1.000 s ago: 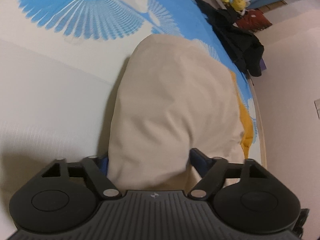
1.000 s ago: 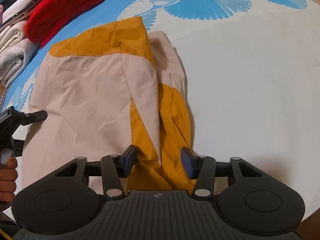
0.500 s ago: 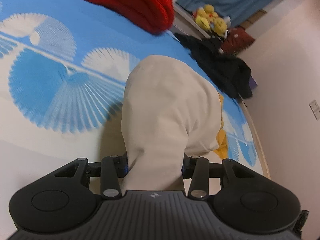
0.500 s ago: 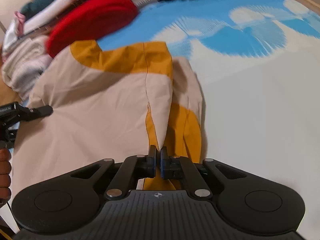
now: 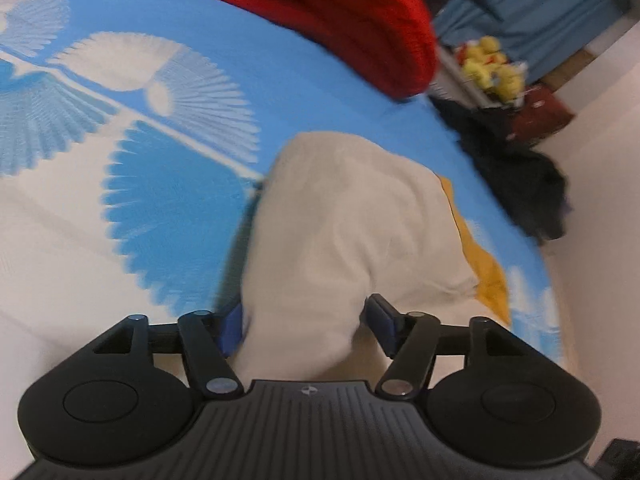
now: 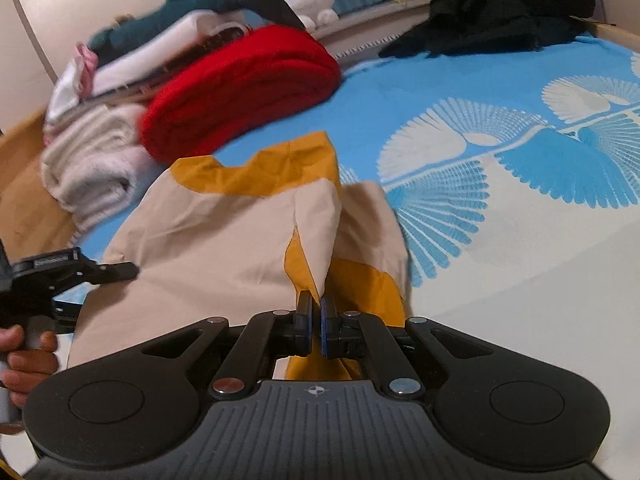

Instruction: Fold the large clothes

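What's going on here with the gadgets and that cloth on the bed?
A person is folding a beige and mustard garment on a blue-patterned bed, holding a two-finger gripper in each hand. The right gripper is pinched shut on a fold of the garment. The left gripper has just been opening; the fabric lies between its jaws, and the right pad looks clear of it. A red blanket and folded laundry sit beyond.

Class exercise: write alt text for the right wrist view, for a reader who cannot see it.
The right gripper is shut on a fold of a beige and mustard garment lying on a blue and white patterned bedspread. At the left edge a hand holds the left gripper beside the cloth. Behind lie a red knit bundle and stacked white clothes.
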### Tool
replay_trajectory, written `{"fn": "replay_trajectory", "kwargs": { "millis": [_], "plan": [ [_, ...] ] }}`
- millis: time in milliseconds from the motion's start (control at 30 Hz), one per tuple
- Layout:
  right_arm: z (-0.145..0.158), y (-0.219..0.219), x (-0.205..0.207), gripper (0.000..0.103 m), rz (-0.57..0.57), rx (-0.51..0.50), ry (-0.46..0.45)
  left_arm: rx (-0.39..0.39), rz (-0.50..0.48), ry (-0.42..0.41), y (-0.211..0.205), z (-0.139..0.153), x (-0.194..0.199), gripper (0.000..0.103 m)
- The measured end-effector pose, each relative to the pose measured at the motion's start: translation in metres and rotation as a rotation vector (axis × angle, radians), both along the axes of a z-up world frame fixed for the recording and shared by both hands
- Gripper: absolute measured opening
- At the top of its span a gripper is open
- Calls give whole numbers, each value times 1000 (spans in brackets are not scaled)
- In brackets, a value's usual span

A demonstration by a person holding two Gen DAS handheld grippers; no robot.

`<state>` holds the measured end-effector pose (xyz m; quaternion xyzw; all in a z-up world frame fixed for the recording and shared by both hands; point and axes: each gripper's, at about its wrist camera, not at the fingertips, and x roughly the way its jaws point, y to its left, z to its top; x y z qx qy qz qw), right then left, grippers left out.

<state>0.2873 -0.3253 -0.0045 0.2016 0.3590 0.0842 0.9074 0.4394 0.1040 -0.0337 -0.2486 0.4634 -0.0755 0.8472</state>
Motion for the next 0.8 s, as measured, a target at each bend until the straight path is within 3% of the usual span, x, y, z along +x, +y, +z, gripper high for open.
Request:
{"fn": "replay_trajectory", "kwargs": {
  "millis": [67,233,333,367,433,567,700,767,800],
  "plan": [
    [-6,6,2,3,18,-34,30,51,-7,-2,6,6,-6,78],
    [-10,14,-2,3,24,-94,57,30,-143,53,10,17,-40,78],
    [-9,16,-6,6,0,-101,63,133,-269,90,-4,5,-67,82],
    [-7,15,-8,6,-14,-107,63,153,-274,104,-5,2,-73,82],
    [-3,13,-14,7,-36,-104,67,120,-255,116,2,6,-84,80],
    [-3,1,-26,37,-5,-9,134,116,-326,94,2,18,-104,79],
    [-12,-6,-41,38,39,22,224,117,-366,148,-5,0,-117,80],
    [-14,-6,-50,38,66,20,248,100,-374,140,-10,-4,-122,74],
    [-14,-4,-54,29,86,9,251,118,-376,123,-14,-3,-126,74]
  ]
}}
